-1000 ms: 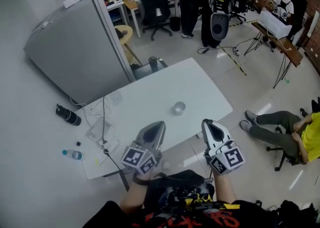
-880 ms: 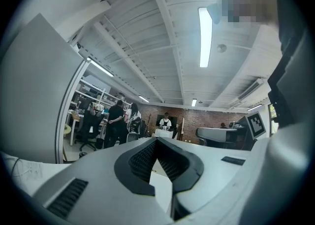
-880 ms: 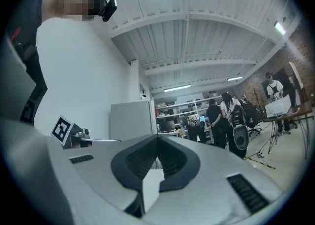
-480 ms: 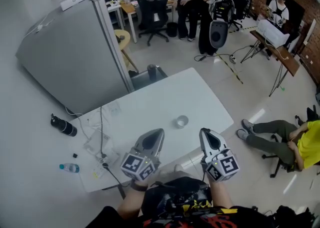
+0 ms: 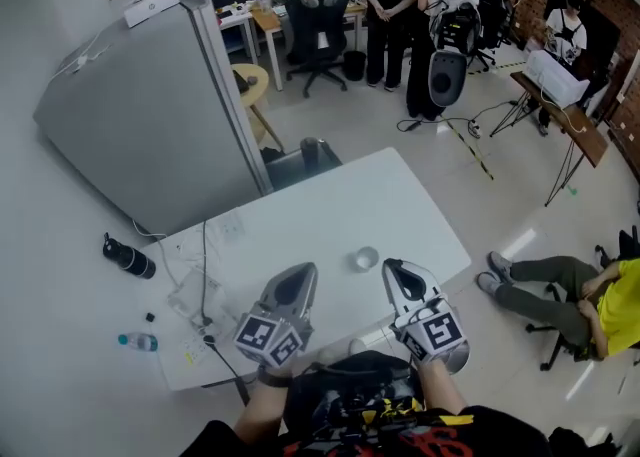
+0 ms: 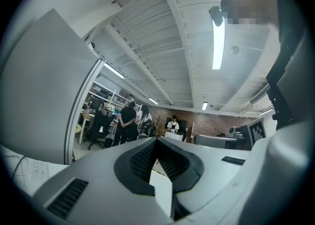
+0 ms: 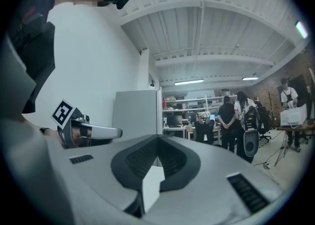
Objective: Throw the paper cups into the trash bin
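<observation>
A single paper cup [image 5: 366, 259] stands upright on the white table [image 5: 330, 210], close to its near edge. My left gripper [image 5: 299, 273] is held above the near edge, left of the cup, jaws shut and empty. My right gripper [image 5: 393, 269] is just right of the cup and a little nearer to me, also shut on nothing. Both gripper views look up over the closed jaws, left gripper [image 6: 157, 141] and right gripper [image 7: 157, 139], at the ceiling and the far office; neither shows the cup. A dark bin [image 5: 352, 64] stands far off by the desks.
A tall grey partition [image 5: 140, 115] stands left of the table. Cables and papers [image 5: 200, 280] lie on the table's left end. A black bottle [image 5: 128, 256] and a water bottle [image 5: 137, 342] are on the floor. People stand at the back [image 5: 385, 5]; one sits at right [image 5: 570, 285].
Both grippers have drawn closer together and closer to the cup; the right one has shifted left beside it. The head view has tilted slightly. The jaws stayed shut.
</observation>
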